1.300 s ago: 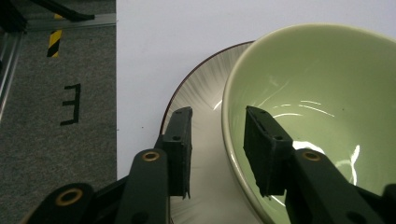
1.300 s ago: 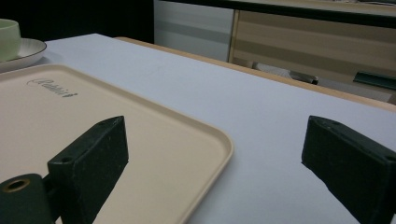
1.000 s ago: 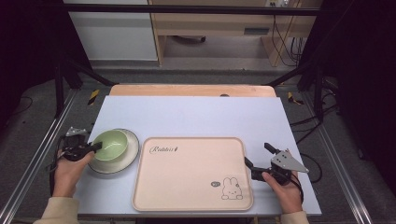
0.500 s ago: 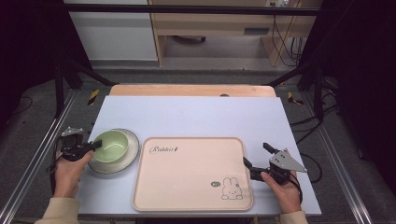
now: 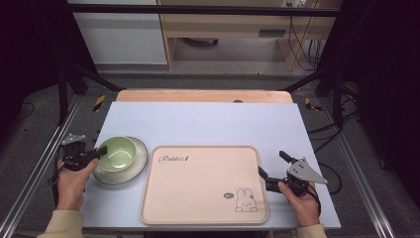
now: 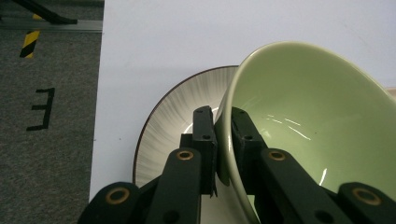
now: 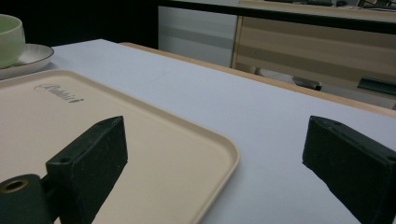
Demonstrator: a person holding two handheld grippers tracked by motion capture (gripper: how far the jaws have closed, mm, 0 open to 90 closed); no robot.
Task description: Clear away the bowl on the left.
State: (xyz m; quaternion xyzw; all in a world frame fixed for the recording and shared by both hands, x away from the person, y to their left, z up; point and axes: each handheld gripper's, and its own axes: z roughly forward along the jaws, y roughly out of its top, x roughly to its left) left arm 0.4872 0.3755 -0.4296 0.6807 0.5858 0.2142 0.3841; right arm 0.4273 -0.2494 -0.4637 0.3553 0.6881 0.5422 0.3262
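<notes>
Left claw [image 6: 223,140]: clenched on the near rim of the green bowl [image 6: 317,121]; one jaw is seen inside the bowl, the other outside.
Green bowl: held tilted, above the striped plate [image 6: 168,121] that is lying just beyond the left claw on the worktop [image 5: 208,124].
Right claw [image 5: 274,169]: released, the jaws are held wide apart at the right edge of the beige tray [image 5: 198,188].
Beige tray: placed between the two claws; a rabbit picture [image 5: 246,200] is printed near the right claw.

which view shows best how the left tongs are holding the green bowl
The left gripper view: the left tongs pinch the green bowl's rim, one jaw inside, one outside. The high view shows them at its left edge, small. The right gripper view shows a sliver of the bowl.
</notes>
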